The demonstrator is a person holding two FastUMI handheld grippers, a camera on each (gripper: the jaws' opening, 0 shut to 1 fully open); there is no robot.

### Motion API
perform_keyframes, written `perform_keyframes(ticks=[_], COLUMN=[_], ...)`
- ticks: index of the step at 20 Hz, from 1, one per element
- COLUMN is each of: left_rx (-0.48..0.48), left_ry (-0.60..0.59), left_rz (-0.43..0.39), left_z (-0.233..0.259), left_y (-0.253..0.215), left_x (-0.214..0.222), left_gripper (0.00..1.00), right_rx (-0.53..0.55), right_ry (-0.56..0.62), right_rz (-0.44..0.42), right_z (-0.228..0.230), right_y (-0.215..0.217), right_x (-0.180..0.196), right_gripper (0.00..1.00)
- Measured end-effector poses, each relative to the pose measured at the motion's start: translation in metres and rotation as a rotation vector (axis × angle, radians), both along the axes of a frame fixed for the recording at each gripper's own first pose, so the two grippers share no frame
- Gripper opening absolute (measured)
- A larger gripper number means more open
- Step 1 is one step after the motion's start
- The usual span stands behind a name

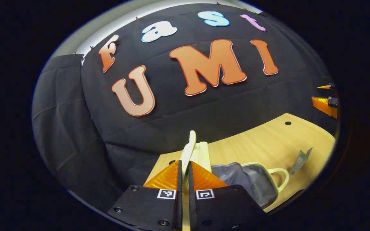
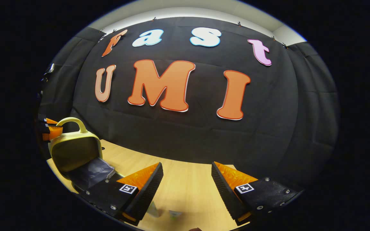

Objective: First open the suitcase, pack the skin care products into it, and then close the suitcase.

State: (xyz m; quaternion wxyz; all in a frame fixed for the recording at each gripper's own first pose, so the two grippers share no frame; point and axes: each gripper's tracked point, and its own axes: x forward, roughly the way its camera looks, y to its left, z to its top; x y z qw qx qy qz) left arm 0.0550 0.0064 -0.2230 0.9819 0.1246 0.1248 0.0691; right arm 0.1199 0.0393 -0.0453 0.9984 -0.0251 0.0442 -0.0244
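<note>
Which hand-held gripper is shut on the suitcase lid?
The left hand-held gripper: its fingers are pinched together on the edge of the raised suitcase lid. The right hand-held gripper hangs open above the table, holding nothing.

The left gripper (image 1: 185, 170) pinches the pale yellow suitcase lid's raised edge (image 1: 188, 150), while the right gripper (image 2: 186, 179) hangs with fingers spread wide.

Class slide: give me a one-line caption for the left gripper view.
Left gripper shut on the raised suitcase lid, grey lining exposed on the wooden table.
</note>
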Motion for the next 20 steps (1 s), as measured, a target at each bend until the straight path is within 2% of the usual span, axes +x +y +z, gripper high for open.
perform_keyframes(ticks=[3,8,10,15,16,17,18,20], left_rx=[0.014,-0.026,-0.04,-0.083,-0.041,-0.01,-0.015,-0.019], left_ry=[0.004,0.059,0.11,0.213,0.21,0.209,0.212,0.18], left_rz=[0.045,0.126,0.179,0.243,0.289,0.278,0.25,0.184], left_z=[-0.013,-0.034,-0.049,-0.076,-0.074,-0.074,-0.073,-0.069], left_y=[0.017,0.056,0.067,0.075,0.085,0.088,0.081,0.065], left_x=[-0.008,-0.012,-0.02,-0.038,-0.041,-0.04,-0.038,-0.029], left_gripper=[0.09,0.09,0.09,0.09,0.09,0.17,0.12,0.13], right_rx=[-0.008,-0.001,-0.021,-0.065,-0.071,-0.075,-0.07,-0.059], right_ry=[0.015,0.03,0.032,0.067,0.073,0.083,0.085,0.081], right_rz=[0.001,0.018,0.012,-0.02,-0.028,-0.037,-0.036,-0.036], right_z=[0.003,0.003,0.003,-0.005,-0.007,-0.009,-0.01,-0.011], right_y=[0.041,0.103,0.113,0.119,0.118,0.117,0.116,0.111], right_x=[0.017,0.027,0.026,0.017,0.014,0.01,0.008,0.004], right_gripper=[0.95,0.95,0.95,0.95,0.96,0.96,0.96,0.96])
